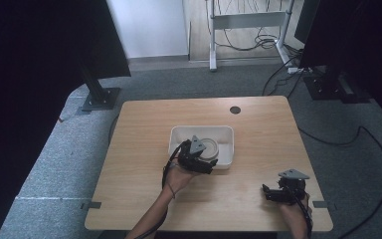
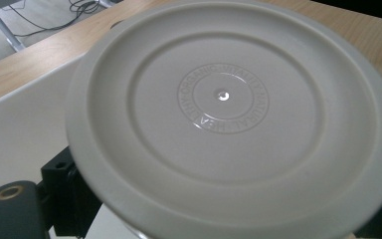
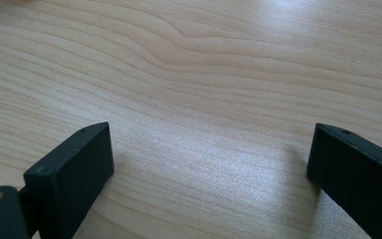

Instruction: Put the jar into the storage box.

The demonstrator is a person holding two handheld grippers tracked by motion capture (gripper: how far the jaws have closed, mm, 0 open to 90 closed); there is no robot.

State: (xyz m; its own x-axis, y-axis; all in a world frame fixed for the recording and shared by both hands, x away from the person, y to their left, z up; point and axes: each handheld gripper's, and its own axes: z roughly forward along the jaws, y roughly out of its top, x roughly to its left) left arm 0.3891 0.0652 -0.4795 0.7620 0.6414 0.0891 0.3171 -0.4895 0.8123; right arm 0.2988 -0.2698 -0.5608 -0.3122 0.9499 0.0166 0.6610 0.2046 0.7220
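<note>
A round white plate (image 1: 210,148) hangs tilted over a white rectangular tub (image 1: 178,132) at the middle of the wooden table. My left gripper (image 1: 205,166) is shut on the plate's near rim. In the left gripper view the plate's underside (image 2: 229,99) faces the camera, with a ring of raised lettering at its centre. One black finger (image 2: 62,191) shows behind its lower left edge, and the tub's wall (image 2: 15,134) lies beyond. My right gripper (image 1: 270,192) rests low at the table's front right. It stands open (image 3: 209,164) over bare wood with nothing between its fingers.
The table (image 1: 144,199) has a round cable hole (image 1: 235,109) near its far edge. Dark stands sit on the grey carpet at back left (image 1: 99,97) and back right (image 1: 331,84). Cables (image 1: 368,144) trail over the floor to the right.
</note>
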